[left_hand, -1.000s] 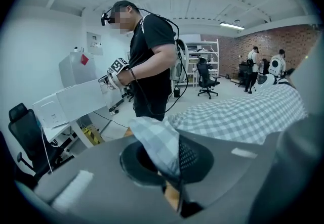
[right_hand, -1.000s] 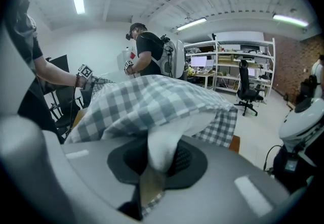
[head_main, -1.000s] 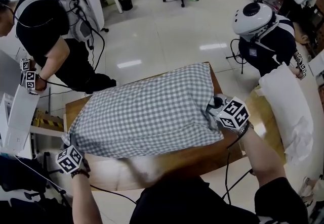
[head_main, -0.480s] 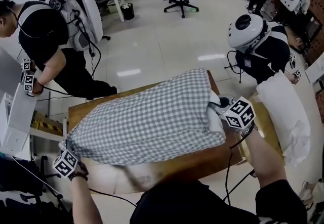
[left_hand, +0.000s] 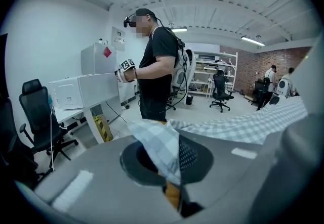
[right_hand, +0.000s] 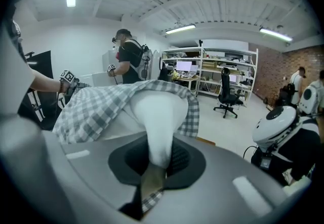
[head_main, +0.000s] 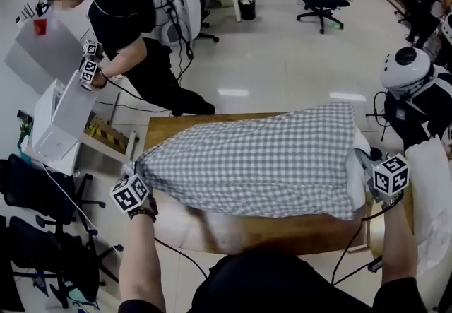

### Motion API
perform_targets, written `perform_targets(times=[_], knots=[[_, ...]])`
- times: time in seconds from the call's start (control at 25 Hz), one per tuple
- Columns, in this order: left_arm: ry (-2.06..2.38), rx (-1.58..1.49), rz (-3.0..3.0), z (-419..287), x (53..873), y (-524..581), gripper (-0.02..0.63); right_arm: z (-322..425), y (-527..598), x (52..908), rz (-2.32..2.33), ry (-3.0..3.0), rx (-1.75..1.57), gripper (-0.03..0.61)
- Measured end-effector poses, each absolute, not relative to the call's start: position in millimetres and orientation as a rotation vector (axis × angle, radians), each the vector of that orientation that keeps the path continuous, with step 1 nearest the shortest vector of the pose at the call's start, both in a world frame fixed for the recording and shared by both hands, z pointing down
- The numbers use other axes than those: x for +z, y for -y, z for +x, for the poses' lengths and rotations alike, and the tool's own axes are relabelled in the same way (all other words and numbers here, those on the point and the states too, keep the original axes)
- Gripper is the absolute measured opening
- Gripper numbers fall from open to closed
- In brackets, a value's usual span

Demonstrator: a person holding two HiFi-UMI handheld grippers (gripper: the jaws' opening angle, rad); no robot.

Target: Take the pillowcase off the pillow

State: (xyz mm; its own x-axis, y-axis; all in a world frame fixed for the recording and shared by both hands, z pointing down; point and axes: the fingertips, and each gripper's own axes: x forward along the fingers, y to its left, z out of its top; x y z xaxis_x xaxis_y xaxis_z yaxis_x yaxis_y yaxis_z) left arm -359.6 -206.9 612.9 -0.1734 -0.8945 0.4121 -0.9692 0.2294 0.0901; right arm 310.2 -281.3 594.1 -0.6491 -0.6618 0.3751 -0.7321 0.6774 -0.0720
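Both ends pinched
Pillowcase (head_main: 268, 156) is nipped by left gripper (left_hand: 169, 167) at 9 o'clock, pillow (right_hand: 159, 112) by right gripper (right_hand: 152, 170) at 3.

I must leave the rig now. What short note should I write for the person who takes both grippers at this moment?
Left gripper: shut on a corner of the pillowcase, at its closed end.
Right gripper: shut on the white pillow where it sticks out of the open end.
Both are stretched over the table.
Done: only the pillow's end is out.
To do: pull the two apart until the pillow is free.
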Motion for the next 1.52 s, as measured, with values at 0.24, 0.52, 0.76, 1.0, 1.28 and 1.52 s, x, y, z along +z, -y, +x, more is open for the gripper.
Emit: perform_targets(times=[0.24,0.52,0.76,1.0,1.28,1.52], knots=[[2.157,0.260,1.671,-354.5,629.5,221.9,0.008,334.5,309.9,602.3,1.161,2.587,0.382,0.032],[2.180,0.236,1.669,-353.3,644.2,221.3,0.008,354.2,313.7,612.4,1.245,2.604,0.415,0.028],[2.189,0.241,1.657,-369.8,645.8,224.2,0.008,362.0,322.5,612.9,1.343,2.565,0.429,0.025],[2.172,0.220,1.666,-406.2,638.3,224.1,0.008,346.6,322.0,602.6,1.408,2.532,0.423,0.023],[2.129,0.077,1.563,-532.9,609.9,214.2,0.009,247.4,324.7,579.1,1.395,2.459,0.414,0.023],[2.112,0.097,1.596,-535.0,582.3,220.9,0.009,252.6,316.1,564.5,1.412,2.423,0.450,0.023]])
